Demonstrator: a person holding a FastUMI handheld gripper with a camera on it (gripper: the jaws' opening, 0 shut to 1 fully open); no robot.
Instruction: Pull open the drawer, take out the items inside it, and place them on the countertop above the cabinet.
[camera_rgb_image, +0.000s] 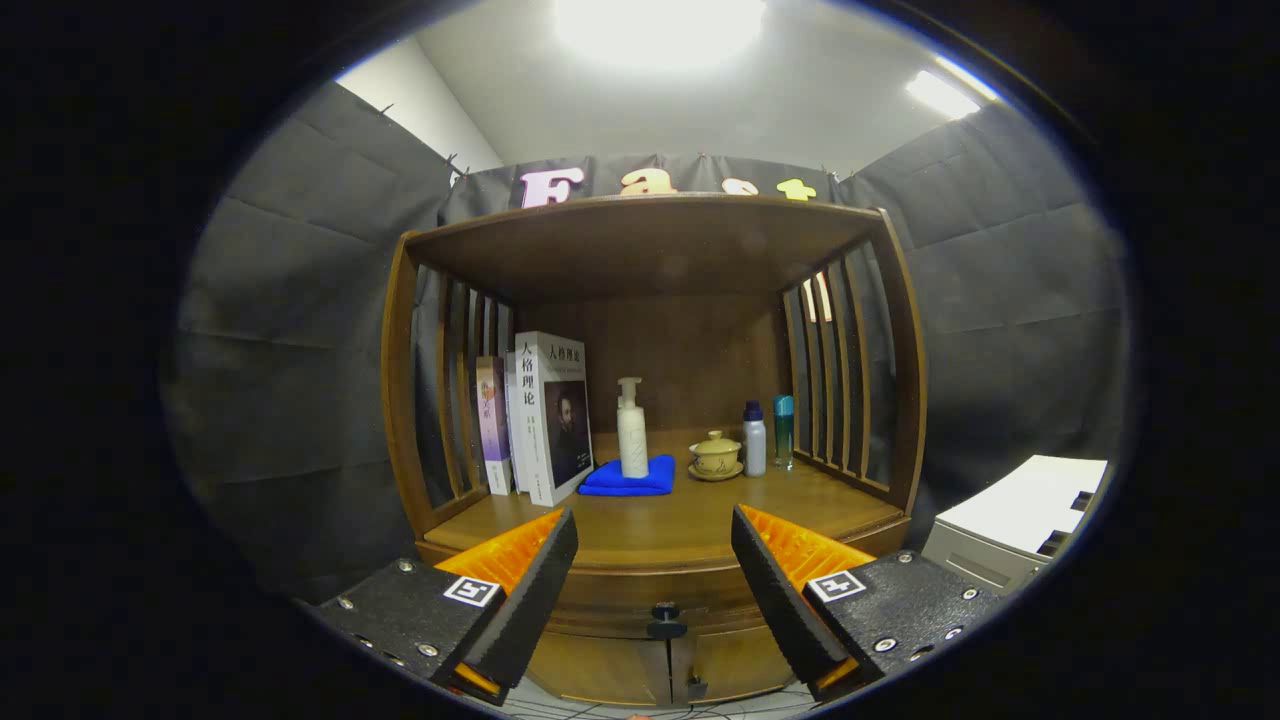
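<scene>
Fingers of the gripper (655, 545) spread wide, empty, lined up on the small dark drawer knob (665, 622) beneath the wooden counter's (690, 540) front edge, ready for pulling.

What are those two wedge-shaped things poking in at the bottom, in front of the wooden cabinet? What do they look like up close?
They are the two fingers of a hand-held gripper, open with nothing between them. Each finger is a tapering wedge with a ribbed top face and a rough, grainy inner face. Behind each sits a textured block fastened with small silver screws, carrying a square black-and-white marker tag. No cables show.
</scene>
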